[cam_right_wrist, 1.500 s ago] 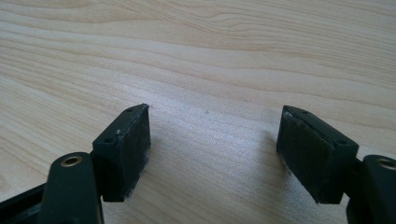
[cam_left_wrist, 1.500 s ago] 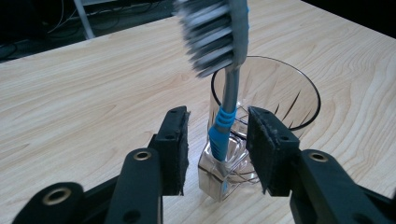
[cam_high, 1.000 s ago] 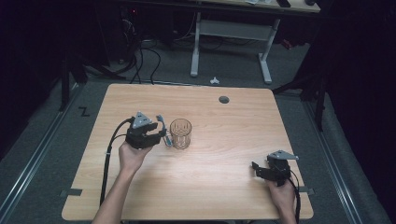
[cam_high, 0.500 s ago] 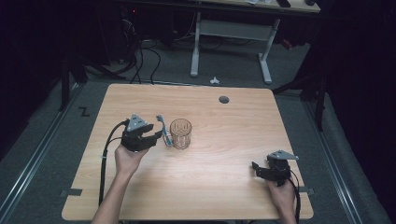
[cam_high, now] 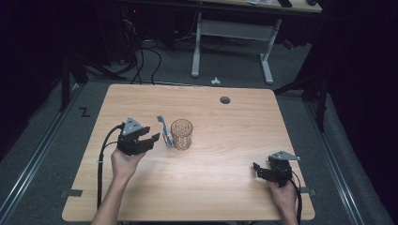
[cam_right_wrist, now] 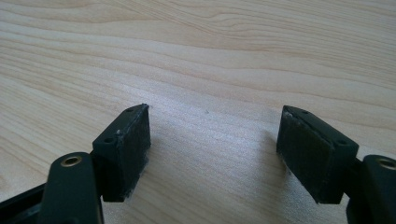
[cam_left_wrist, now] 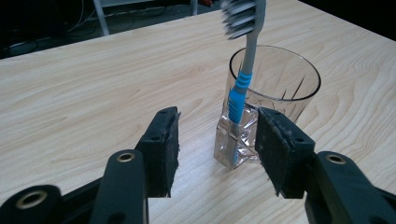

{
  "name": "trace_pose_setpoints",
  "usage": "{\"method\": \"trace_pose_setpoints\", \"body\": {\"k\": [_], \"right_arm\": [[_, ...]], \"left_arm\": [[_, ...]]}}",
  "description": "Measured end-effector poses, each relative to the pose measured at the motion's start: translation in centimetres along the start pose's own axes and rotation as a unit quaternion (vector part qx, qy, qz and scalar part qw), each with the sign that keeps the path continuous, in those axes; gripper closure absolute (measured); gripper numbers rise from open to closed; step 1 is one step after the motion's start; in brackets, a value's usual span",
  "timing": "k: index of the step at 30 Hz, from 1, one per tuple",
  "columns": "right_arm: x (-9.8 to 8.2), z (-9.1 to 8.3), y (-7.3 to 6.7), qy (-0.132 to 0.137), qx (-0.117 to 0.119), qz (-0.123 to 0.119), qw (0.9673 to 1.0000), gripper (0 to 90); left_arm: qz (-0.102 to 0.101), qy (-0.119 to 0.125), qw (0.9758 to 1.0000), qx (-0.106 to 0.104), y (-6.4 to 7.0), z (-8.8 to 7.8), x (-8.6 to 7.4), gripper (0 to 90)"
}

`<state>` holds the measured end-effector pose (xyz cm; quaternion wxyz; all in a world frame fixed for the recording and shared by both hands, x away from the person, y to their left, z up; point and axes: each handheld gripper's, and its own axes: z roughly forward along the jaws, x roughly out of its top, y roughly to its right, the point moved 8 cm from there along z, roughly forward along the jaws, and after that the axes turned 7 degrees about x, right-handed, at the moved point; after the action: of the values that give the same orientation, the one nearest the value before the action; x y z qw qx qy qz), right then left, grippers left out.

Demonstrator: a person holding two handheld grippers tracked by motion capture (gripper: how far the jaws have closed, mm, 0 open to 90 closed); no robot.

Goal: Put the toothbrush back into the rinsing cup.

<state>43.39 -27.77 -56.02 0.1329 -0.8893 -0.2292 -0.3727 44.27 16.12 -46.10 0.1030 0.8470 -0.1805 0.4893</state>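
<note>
Blue-gripped toothbrush (cam_left_wrist: 242, 79) leans on the tumbler (cam_left_wrist: 275, 93) at frame centre, seemingly outside it; your left gripper (cam_left_wrist: 217, 149), jaws wide and empty, could topple both. Right gripper (cam_right_wrist: 215, 151) gapes empty.

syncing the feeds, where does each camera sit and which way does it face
High view: above the person's side, looking forward and down; shows both forearms, left gripper, right gripper.
Left gripper view: between its open jaws, toothbrush against glass; high view shares these.
Right gripper view: open jaws, bare table.
</note>
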Motion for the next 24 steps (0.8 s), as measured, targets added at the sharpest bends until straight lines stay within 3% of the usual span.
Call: {"method": "trace_pose_setpoints", "body": {"k": [24], "right_arm": [[0.0,0.0,0.0,0.0,0.0,0.0,1.0,26.2]], "left_arm": [[-0.021,-0.005,0.9997,0.012,-0.9,-1.2,-2.0,48.2]]}}
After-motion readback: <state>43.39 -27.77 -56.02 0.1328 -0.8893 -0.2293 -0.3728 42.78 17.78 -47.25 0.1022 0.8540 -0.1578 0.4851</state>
